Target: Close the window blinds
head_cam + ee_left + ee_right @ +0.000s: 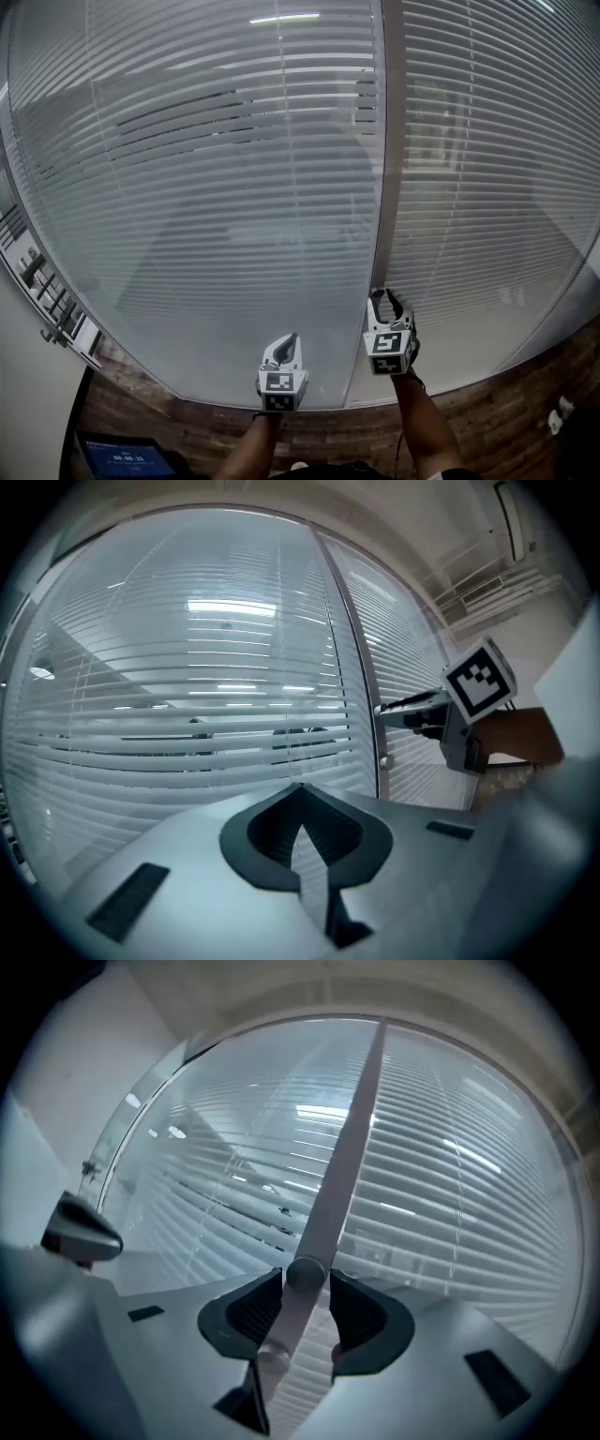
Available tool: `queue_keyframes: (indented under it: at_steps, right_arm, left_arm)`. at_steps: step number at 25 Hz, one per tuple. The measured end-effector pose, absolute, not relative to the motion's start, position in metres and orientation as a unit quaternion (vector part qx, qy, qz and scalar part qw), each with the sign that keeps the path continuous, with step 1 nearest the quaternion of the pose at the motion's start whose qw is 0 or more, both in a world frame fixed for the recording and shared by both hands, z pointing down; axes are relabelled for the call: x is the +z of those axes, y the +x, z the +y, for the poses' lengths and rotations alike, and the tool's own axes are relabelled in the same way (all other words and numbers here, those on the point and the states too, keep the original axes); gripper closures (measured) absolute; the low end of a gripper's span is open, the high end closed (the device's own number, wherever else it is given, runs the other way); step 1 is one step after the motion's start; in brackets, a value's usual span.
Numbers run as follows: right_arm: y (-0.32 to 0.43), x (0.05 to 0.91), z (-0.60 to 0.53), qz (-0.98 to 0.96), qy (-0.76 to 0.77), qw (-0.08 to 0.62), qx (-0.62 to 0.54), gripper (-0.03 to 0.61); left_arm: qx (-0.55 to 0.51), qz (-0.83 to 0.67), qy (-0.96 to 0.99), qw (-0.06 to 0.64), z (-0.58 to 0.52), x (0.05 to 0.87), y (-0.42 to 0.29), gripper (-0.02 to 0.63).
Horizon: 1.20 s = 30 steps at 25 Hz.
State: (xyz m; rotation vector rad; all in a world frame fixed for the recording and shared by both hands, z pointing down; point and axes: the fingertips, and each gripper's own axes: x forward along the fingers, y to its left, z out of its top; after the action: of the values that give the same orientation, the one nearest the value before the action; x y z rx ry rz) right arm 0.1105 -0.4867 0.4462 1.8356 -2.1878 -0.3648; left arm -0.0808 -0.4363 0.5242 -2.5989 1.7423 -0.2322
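The knob [305,1273] straddled by the released right tool [305,1279] should be gripped squarely before turning; the left tool [300,794] is clenched empty.

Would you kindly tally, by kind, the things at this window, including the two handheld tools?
White slatted window blinds, left panel and right panel: 2
Grey vertical frame post: 1
Round grey knobs on that post, upper knob and lower knob: 2
Handheld grey two-jaw tools, left tool and right tool: 2
Total: 7
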Motion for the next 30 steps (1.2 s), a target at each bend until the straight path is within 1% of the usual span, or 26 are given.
queue_keyframes:
  at_steps: [3, 5, 8, 12, 19, 22, 30]
  right_arm:
    - [0.114, 0.445, -0.489, -0.756, 0.65, 0.059, -0.058, 0.437]
    - [0.118, 0.444, -0.491, -0.75, 0.66, 0.032, -0.04, 0.439]
    - [0.119, 0.443, -0.492, -0.749, 0.661, 0.02, -0.032, 0.449]
    - [0.12, 0.443, -0.493, -0.751, 0.659, 0.025, -0.039, 0.451]
    - [0.114, 0.441, -0.493, -0.744, 0.655, 0.092, -0.093, 0.451]
    - [0.111, 0.44, -0.492, -0.732, 0.65, 0.144, -0.147, 0.451]
    - [0.107, 0.445, -0.493, -0.671, 0.625, 0.273, -0.292, 0.451]
  left_arm:
    - [-0.072, 0.55, -0.832, 0.005, -0.436, 0.523, -0.075, 0.62]
    - [-0.074, 0.55, -0.832, 0.005, -0.435, 0.524, -0.077, 0.62]
    - [-0.074, 0.553, -0.83, 0.002, -0.435, 0.526, -0.08, 0.62]
    - [-0.073, 0.556, -0.828, 0.003, -0.436, 0.526, -0.082, 0.62]
    - [-0.069, 0.555, -0.829, -0.003, -0.433, 0.524, -0.08, 0.62]
    - [-0.077, 0.551, -0.831, -0.015, -0.431, 0.529, -0.079, 0.62]
    - [-0.076, 0.552, -0.831, -0.001, -0.433, 0.531, -0.082, 0.62]
